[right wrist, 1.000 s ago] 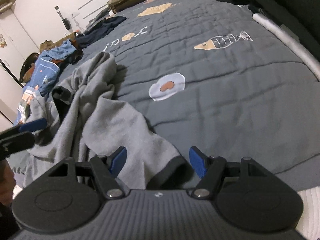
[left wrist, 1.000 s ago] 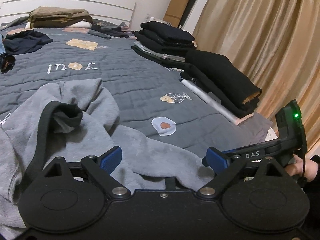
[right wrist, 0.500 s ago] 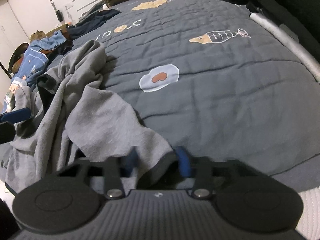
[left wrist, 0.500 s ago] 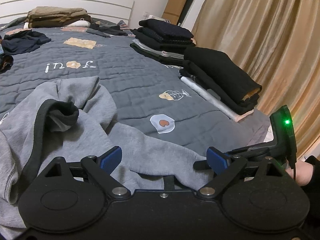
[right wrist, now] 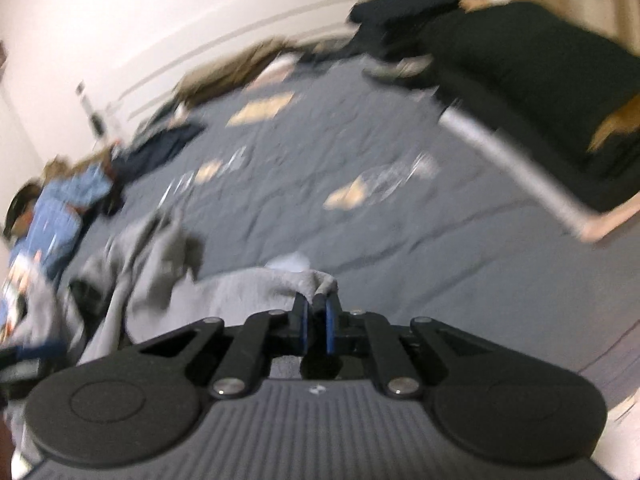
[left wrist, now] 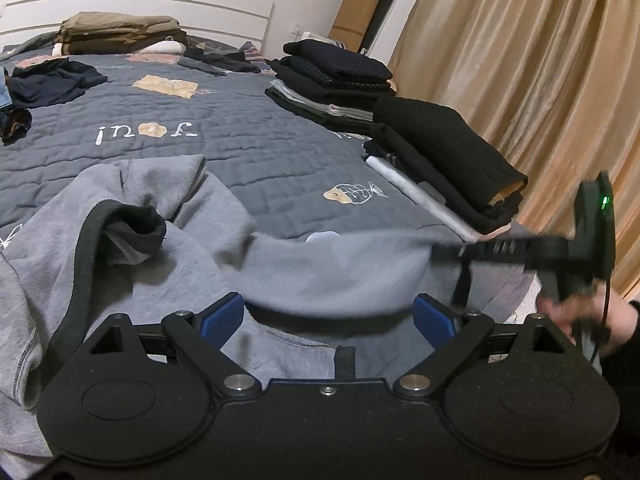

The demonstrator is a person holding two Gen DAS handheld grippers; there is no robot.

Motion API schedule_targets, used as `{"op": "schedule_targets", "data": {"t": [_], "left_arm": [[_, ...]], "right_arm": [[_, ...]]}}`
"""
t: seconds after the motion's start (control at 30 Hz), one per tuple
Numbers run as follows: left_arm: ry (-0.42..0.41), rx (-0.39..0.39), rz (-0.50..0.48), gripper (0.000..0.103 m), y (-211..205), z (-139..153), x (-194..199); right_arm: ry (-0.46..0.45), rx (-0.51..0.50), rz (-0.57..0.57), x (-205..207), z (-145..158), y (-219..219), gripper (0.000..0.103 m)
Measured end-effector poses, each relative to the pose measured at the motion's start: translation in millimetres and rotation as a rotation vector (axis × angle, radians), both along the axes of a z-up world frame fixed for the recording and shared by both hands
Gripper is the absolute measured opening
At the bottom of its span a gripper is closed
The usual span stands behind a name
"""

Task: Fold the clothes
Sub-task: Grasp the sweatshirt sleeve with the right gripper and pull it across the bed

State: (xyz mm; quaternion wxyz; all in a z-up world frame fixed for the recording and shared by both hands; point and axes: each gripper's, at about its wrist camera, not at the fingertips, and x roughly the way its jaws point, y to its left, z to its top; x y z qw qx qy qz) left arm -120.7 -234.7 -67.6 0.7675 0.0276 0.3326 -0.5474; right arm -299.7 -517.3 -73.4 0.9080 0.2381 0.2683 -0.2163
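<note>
Starting at the left of the bed, loose unfolded clothes lie at the far edge of the dark grey quilted bedspread (left wrist: 248, 140): a crumpled navy garment (left wrist: 52, 84) and, in the right wrist view, a heap of blue denim (right wrist: 56, 216). Nearer, the rumpled light grey fleece sweatshirt with a dark neck edging (left wrist: 132, 264) sprawls across the near part of the bed, bunched and creased, with no fold in it yet. Just above its near edge the left hand-held gripper (left wrist: 328, 320) hangs with its blue pads spread wide, nothing pinched between them. To the right, the right hand-held gripper (right wrist: 315, 312) has just been closing and now stands pressed together on the sweatshirt's dark-cuffed sleeve end, raising it off the bedspread so the sleeve runs as a taut band from the body out to the right. The sweatshirt's long axis is hard to tell in its bunched state; the neck opening lies toward the left and far side. Along the right edge stand neat stacks of folded black and grey garments (left wrist: 440, 152), with a folded tan pile (left wrist: 120, 32) by the headboard, so a good share of the work looks done; this sweatshirt and the loose pieces at the left remain.
</note>
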Motion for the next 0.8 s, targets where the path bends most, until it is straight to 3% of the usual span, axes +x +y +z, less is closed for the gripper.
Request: {"op": "schedule_targets", "data": {"t": [0.17,0.47,0.6,0.7,0.8], "left_arm": [[0.002,0.002,-0.003,0.091,0.6,0.4,1.7],[-0.001,-0.003,0.009,0.091,4.9,2.3,7.9],[-0.001,-0.004,0.017,0.091,5.6,2.6,10.0],[-0.005,-0.006,0.021,0.091,6.1,3.7,10.6],[-0.005,-0.014,0.026,0.091,8.0,6.2,10.9]], "right_arm": [[-0.056,-0.092,-0.12,-9.4,29.3,-40.3,0.008],[-0.031,-0.273,-0.344,-10.5,61.6,-128.0,0.008],[0.05,-0.258,-0.319,9.7,52.5,-150.5,0.009],[0.106,-0.189,-0.26,21.0,44.6,-150.4,0.013],[0.089,-0.2,-0.233,20.2,47.8,-129.7,0.025]]}}
